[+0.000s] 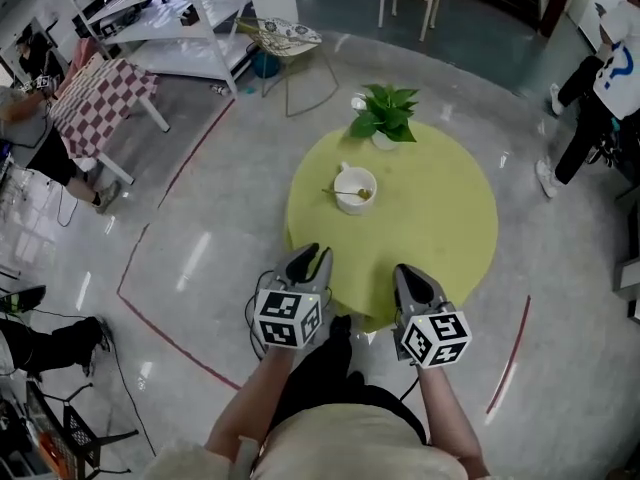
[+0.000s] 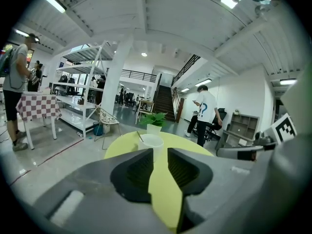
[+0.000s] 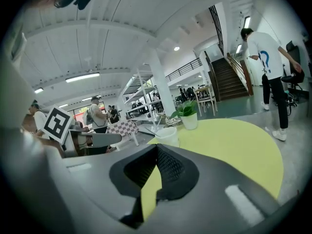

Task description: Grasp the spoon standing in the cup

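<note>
A white cup stands on the round yellow-green table, left of its middle, with a spoon leaning in it, handle to the left. Both grippers hover at the table's near edge, short of the cup. My left gripper is open, nothing between its jaws; in the left gripper view the cup and spoon show just beyond the gap. My right gripper is shut and empty; in its own view the cup sits ahead and slightly right.
A potted green plant stands at the table's far edge behind the cup. On the floor beyond are a wire chair, a checked table and white shelving. A person stands at the far right. Red tape lines mark the floor.
</note>
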The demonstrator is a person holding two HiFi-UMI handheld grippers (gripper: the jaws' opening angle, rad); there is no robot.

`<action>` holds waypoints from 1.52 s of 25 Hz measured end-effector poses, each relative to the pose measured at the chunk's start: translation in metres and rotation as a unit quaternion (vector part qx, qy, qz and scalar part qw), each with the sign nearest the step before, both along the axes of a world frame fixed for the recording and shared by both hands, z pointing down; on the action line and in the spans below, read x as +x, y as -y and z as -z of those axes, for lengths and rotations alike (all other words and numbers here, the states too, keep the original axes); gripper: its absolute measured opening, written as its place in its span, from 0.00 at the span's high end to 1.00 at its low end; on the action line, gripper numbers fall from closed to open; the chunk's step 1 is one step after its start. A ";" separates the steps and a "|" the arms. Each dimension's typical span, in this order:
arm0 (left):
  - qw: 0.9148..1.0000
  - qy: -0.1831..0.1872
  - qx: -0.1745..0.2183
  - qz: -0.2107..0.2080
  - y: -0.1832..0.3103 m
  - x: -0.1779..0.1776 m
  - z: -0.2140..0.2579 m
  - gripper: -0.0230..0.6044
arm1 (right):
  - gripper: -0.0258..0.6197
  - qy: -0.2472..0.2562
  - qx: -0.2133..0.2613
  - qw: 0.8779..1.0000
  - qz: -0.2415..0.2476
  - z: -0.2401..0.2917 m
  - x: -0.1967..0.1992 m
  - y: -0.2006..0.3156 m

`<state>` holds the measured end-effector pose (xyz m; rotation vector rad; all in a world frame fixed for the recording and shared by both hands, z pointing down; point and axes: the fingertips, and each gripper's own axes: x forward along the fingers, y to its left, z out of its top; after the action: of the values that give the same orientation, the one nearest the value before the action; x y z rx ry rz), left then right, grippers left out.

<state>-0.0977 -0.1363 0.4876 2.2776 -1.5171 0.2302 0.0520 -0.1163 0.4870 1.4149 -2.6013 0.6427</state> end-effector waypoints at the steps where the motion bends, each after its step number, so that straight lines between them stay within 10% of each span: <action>1: 1.000 -0.001 -0.002 -0.001 0.005 -0.002 -0.001 0.80 | 0.96 -0.001 -0.001 1.000 -0.001 0.000 -0.002 0.005; 38: 0.996 -0.023 -0.079 -0.018 0.145 0.001 -0.051 0.74 | 0.96 -0.004 -0.057 0.997 -0.057 -0.033 -0.005 0.106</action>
<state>-0.0969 -0.2812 0.5388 2.1711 -1.3846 0.2945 0.0473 -0.2225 0.5201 1.5358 -2.4482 0.7864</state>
